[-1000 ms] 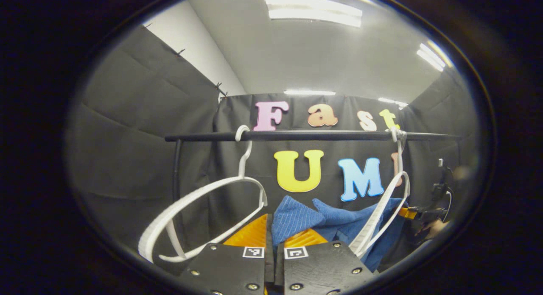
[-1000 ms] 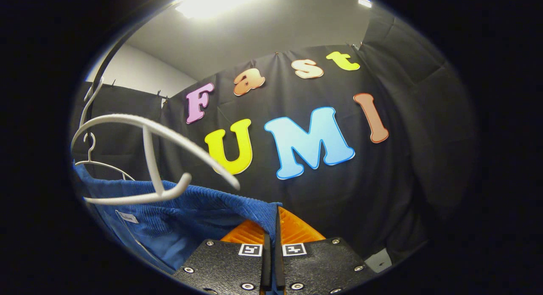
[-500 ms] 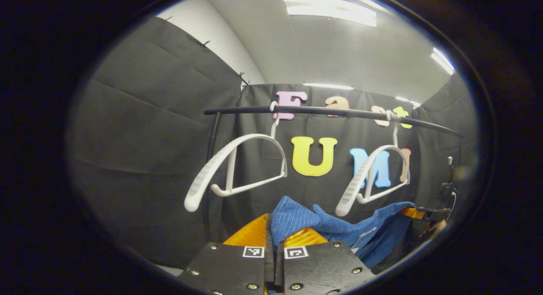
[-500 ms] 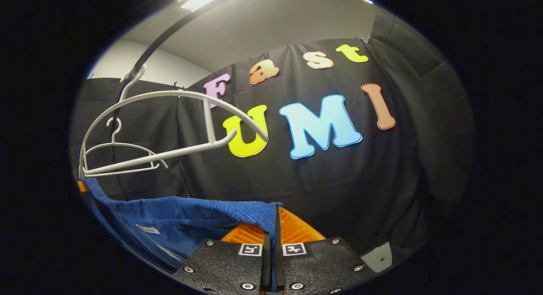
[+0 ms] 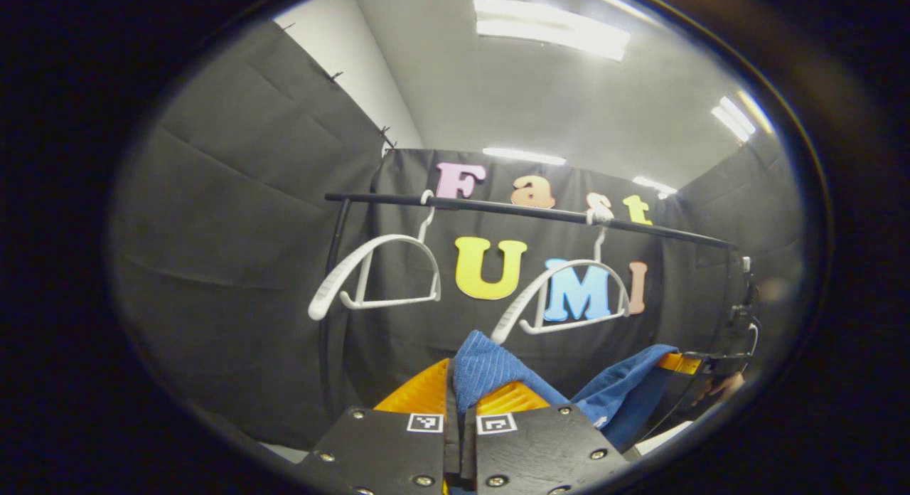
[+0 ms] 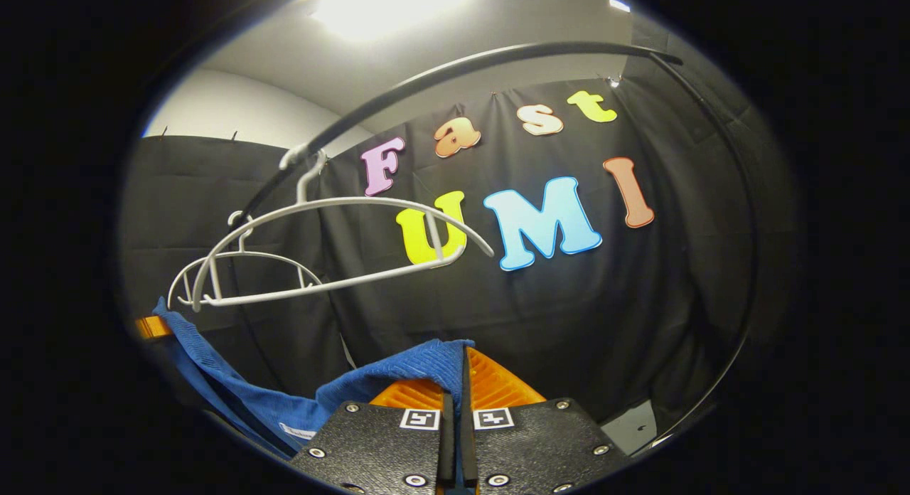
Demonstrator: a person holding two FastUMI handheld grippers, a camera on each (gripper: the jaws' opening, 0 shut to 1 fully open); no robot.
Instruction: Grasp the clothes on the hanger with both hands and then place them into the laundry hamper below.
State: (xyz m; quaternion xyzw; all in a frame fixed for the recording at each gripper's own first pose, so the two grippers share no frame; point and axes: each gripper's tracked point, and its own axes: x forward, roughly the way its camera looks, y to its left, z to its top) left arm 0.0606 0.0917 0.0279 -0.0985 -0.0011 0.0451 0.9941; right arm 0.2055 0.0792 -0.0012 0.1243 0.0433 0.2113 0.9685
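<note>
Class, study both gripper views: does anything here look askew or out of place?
Little stands out. The two white hangers hang bare on the rail, tilted rather than level. The blue garment sags between the left gripper and right gripper, both clamped on it.

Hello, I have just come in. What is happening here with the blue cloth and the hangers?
A person holds a claw in each hand, and both are shut on one blue garment. The left claw pinches one end and the right claw the other, so the cloth hangs between them. It is off the two white hangers, which hang bare on the black rail. It is not yet in the hamper.
</note>
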